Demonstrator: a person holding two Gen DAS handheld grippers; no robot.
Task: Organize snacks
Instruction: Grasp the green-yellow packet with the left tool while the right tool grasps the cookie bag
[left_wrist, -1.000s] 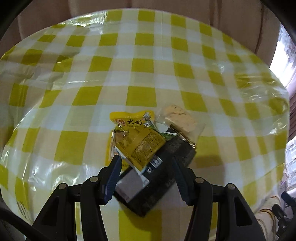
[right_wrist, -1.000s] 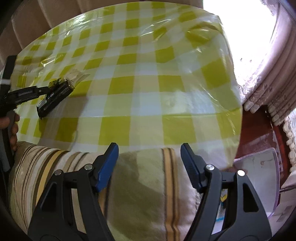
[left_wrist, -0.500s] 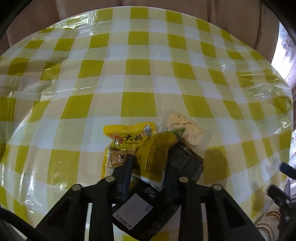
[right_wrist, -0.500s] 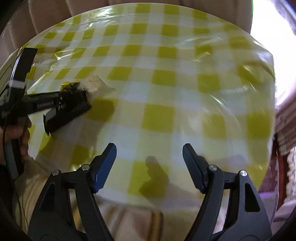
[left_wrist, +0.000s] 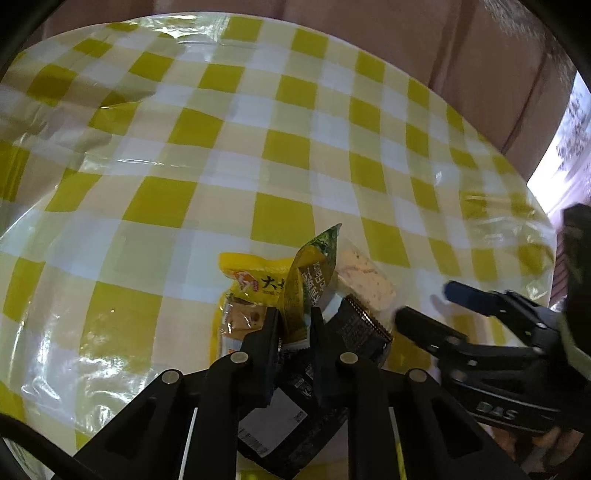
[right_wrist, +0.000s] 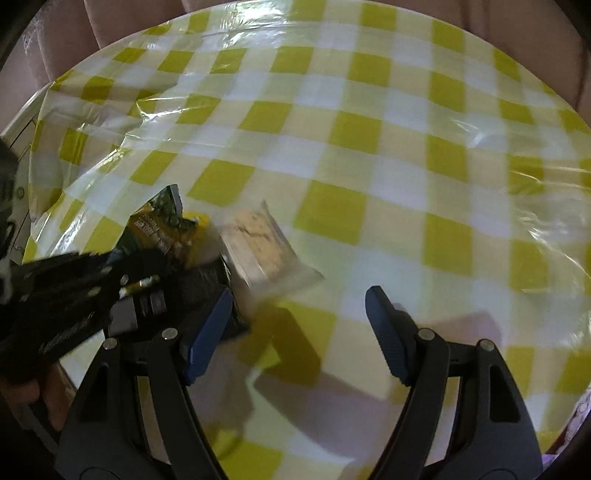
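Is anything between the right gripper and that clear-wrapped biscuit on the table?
Nothing visible. The open right gripper has bare tablecloth ahead up to the clear-wrapped biscuit; the black packet sits beside its left finger.

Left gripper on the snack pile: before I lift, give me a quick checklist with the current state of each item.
1. Left gripper closed on the yellow-green packet: ok; its jaws have just been closing and the packet stands pinched between them.
2. Only one packet in the grip: cannot tell; the black packet lies right under the fingers.
3. Yellow snack bag free of the grip: ok, it lies flat beside the left finger.
4. Clear-wrapped cake untouched: ok, flat on the tablecloth.
5. Right gripper empty: ok, jaws open, nothing between them.
6. Right gripper clear of the lift path: not ok, it is close beside the pile.
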